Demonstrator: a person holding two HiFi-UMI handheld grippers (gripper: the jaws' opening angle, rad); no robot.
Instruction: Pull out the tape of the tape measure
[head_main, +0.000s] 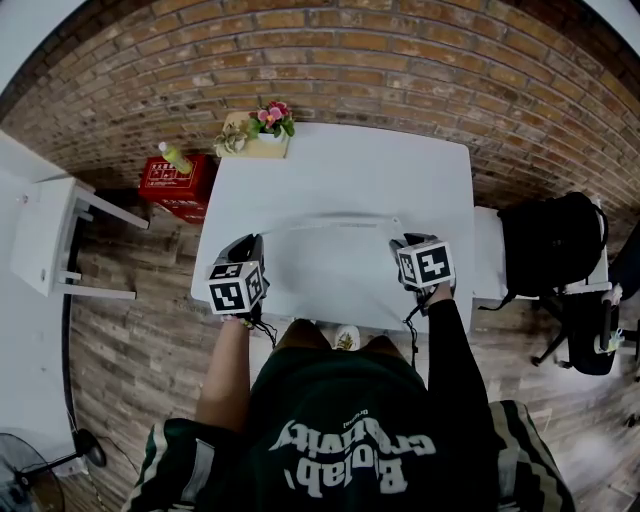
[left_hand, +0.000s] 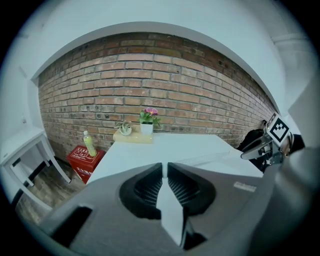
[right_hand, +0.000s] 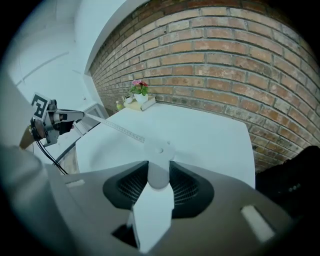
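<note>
The right gripper (head_main: 402, 246) hangs over the near right part of the white table (head_main: 340, 165), its fingers grasping the white tape measure case (right_hand: 159, 171). At near left, the left gripper (head_main: 253, 245) has its fingers clenched on the end of the tape (head_main: 330, 222), which stretches between the two grippers.

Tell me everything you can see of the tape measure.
The tape measure is a small white, plastic-looking case with a rounded body, clamped between the jaws of the right gripper over the white table. Its tape, pale with fine markings, is pulled out and stretches across to the left gripper, which pinches its end.
</note>
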